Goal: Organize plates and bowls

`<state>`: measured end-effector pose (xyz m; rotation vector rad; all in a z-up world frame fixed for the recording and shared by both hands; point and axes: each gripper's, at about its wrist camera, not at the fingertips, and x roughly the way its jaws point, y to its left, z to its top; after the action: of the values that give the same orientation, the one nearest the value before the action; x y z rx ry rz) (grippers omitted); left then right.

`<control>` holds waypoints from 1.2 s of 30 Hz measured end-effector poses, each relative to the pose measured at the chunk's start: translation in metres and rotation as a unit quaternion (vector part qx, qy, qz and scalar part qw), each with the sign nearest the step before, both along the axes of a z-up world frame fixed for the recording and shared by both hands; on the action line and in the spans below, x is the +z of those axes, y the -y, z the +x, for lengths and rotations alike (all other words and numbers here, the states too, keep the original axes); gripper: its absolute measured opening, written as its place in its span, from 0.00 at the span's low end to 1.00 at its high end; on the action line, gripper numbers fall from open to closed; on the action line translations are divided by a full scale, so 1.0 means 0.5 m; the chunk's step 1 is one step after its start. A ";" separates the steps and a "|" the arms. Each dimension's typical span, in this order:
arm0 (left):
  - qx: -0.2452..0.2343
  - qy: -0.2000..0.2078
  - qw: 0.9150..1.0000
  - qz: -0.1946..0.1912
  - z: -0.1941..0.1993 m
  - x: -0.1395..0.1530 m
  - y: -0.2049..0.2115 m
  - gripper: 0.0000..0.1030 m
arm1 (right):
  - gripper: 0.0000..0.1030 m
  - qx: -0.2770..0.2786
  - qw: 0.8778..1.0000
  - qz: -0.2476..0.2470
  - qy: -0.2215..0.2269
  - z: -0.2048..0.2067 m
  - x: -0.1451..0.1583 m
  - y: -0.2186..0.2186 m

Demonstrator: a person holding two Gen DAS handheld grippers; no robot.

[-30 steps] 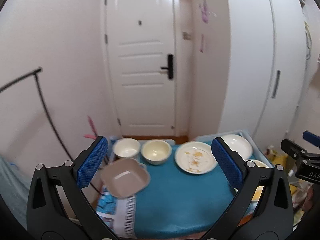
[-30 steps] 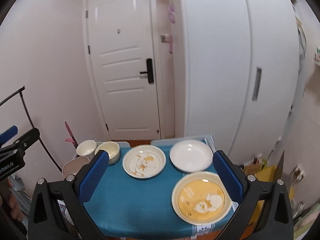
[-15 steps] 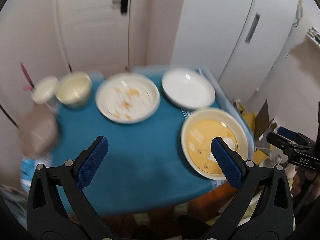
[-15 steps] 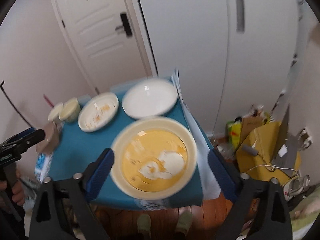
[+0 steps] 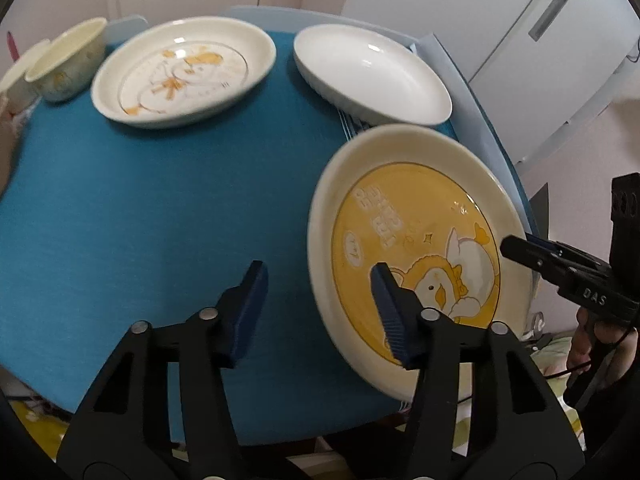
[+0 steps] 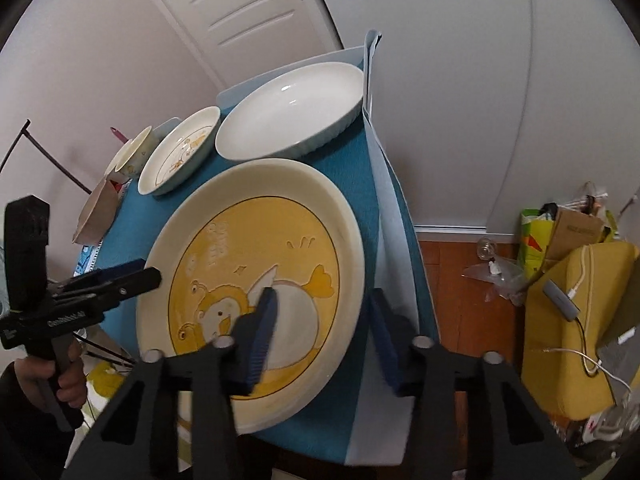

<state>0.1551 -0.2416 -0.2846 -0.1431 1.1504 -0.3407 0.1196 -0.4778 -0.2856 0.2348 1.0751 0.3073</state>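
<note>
both grippers straddle the yellow plate's (image 5: 416, 240) rim on the tabletop (image 5: 140, 220), fingers closing: left gripper (image 5: 320, 312) over the near-left edge, right gripper (image 6: 322, 336) over the near-right edge. neither grips yet. white plate (image 6: 288, 112) and duck plate (image 5: 184, 72) lie beyond.

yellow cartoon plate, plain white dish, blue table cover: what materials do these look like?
Yellow cartoon plate: likely glazed ceramic; thick cream rim, soft sheen, though melamine can't be ruled out.
Plain white dish: glazed ceramic or porcelain by the look; sharp bright highlights, ribbed outer wall.
Blue table cover: woven fabric, matte; fine grain, no glare.
</note>
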 end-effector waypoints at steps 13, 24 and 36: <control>-0.002 0.000 1.000 -0.008 0.005 -0.027 0.020 0.20 | 0.14 0.010 1.000 0.009 0.021 0.020 -0.035 0.002; 0.012 0.005 1.000 -0.005 0.001 -0.017 0.011 0.20 | 0.14 0.025 0.999 -0.016 0.030 0.023 -0.024 -0.014; 0.024 0.038 0.999 -0.013 -0.008 0.053 -0.036 0.20 | 0.14 0.042 0.996 -0.033 0.068 0.029 0.037 -0.053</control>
<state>0.1511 -0.2234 -0.2579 -0.1787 1.0666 -0.3150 0.1339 -0.4515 -0.2671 0.1082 0.9603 0.3576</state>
